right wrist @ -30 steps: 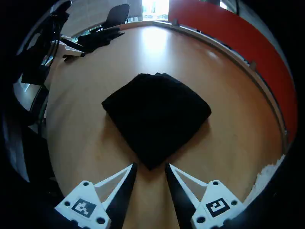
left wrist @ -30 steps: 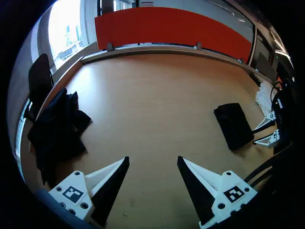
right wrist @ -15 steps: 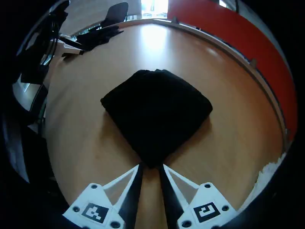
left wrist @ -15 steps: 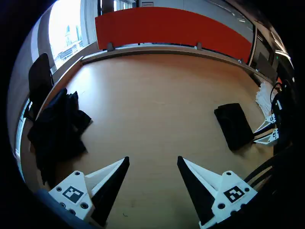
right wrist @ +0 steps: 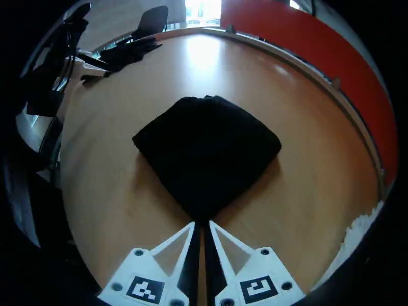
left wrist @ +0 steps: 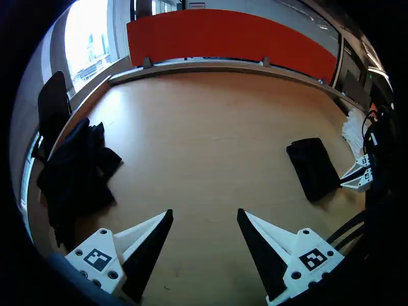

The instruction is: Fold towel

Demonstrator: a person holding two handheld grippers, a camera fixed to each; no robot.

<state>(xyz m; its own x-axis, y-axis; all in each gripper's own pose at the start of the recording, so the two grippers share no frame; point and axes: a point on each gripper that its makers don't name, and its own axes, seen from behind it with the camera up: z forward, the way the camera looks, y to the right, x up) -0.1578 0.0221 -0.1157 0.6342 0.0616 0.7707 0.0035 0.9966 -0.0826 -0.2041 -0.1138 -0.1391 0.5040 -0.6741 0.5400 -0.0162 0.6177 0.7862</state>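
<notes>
A black towel (right wrist: 206, 153), folded into a thick pad, lies on the wooden table (right wrist: 306, 168). My right gripper (right wrist: 202, 227) has its fingers drawn together at the towel's near corner, pinching the tip of it. In the left gripper view the same towel (left wrist: 312, 166) lies far right, with the right gripper (left wrist: 353, 176) at its right edge. My left gripper (left wrist: 204, 217) hangs open over bare table (left wrist: 204, 132) with nothing between its fingers, well away from the towel.
A heap of dark cloth (left wrist: 76, 173) lies at the table's left side, beside a black chair (left wrist: 53, 104). A red partition (left wrist: 229, 35) runs along the far edge. A white stack (left wrist: 353, 130) sits at the right edge, past the towel.
The right gripper's fingers have closed step by step from open to shut at the towel's near corner. The left gripper and the towel have stayed in place.
</notes>
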